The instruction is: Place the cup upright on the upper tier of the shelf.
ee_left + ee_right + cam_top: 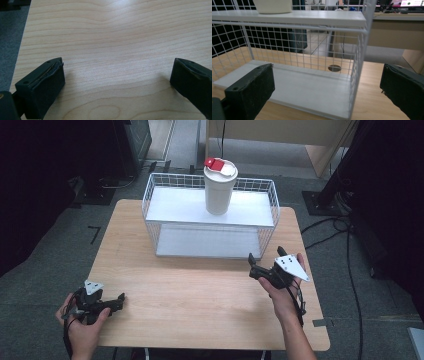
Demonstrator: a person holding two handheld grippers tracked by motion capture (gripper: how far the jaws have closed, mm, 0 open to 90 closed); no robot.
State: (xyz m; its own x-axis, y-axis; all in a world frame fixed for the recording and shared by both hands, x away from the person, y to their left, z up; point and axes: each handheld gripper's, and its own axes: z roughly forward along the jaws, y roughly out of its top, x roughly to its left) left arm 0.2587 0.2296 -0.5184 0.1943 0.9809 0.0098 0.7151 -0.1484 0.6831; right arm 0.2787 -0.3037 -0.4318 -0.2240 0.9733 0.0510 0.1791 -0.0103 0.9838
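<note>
A wooden table point(200, 295) is seen from above. A white wire rack point(210, 215) with 2 shelves stands at the table's far middle. A white cup point(220, 190) with a red-and-white lid point(220, 166) stands upright on the upper shelf point(185, 205), right of its centre. The lower shelf point(205, 242) is bare.

The right gripper point(256, 267) is held just in front of the rack's near right corner, apart from it. Its jaws are spread wide and nothing is held between them. In the right gripper view, the wire mesh and the corner post point(359, 65) of the rack lie straight ahead, with the lower shelf point(299, 87) behind the mesh. The cup's base point(273, 6) is seen at the top edge, on the upper shelf point(292, 16). A round hole point(334, 68) in the tabletop is visible through the mesh.

The left gripper point(119, 301) is held low at the table's near left corner, well apart from the rack and cup. Its jaws are likewise spread wide, with bare wood point(112, 50) between them.

Around the table: grey floor, black cables point(345, 250) at the right, dark equipment at the far left.
</note>
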